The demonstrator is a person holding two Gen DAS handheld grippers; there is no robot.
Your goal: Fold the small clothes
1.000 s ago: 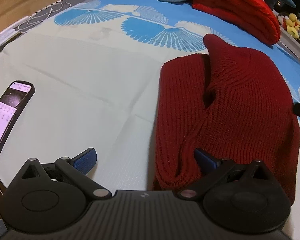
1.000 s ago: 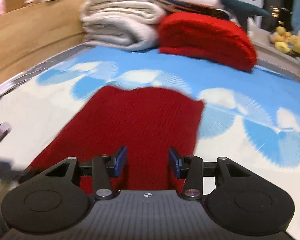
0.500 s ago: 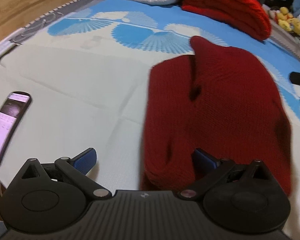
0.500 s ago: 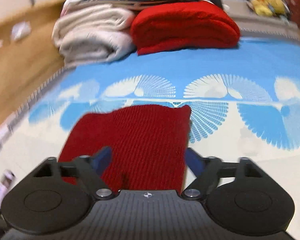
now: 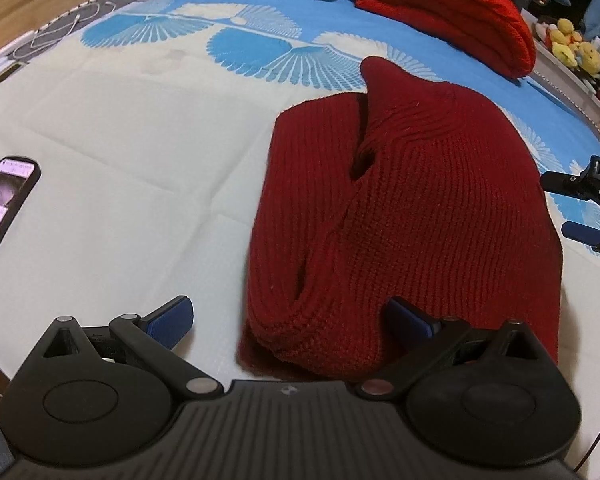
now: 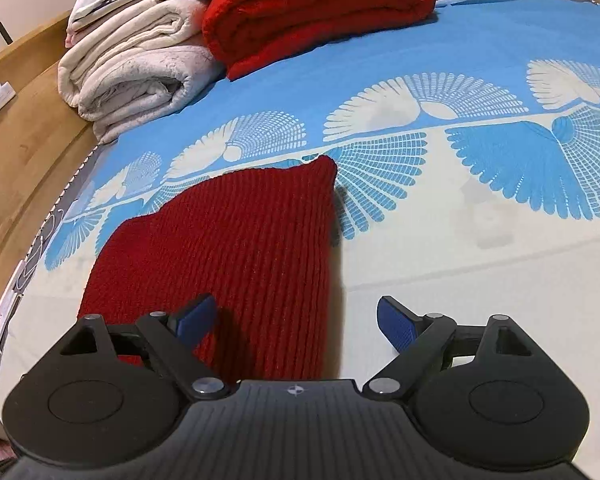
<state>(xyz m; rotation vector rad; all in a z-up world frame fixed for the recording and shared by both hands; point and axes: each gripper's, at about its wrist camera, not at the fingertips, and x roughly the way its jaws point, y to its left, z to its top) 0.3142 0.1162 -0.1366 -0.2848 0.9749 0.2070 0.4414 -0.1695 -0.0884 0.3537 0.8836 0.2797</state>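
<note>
Left gripper (image 5: 288, 320): jaws wide, nothing pinched, straddling near hem of dark red knit garment (image 5: 412, 208). Right gripper (image 6: 296, 320): jaws just opened wide, empty, over garment's right edge. Garment: half folded on bedsheet (image 5: 120, 152), long axis running away toward red blanket (image 6: 312, 12).

1. left wrist view: sits just behind the left gripper (image 5: 288, 320), angled steeply down at the bed (image 5: 120, 128), close above the near end of the dark red knit (image 5: 412, 216).
2. right wrist view: sits behind the right gripper (image 6: 296, 320), tilted down less steeply, low and near, facing along the bed toward the folded blankets (image 6: 140, 68) by the wooden wall.
3. shared: the dark red knit, the blue fan-print sheet (image 6: 500, 152), the bright red blanket (image 5: 452, 8).
4. the right gripper shows at the right edge of the left view.
</note>
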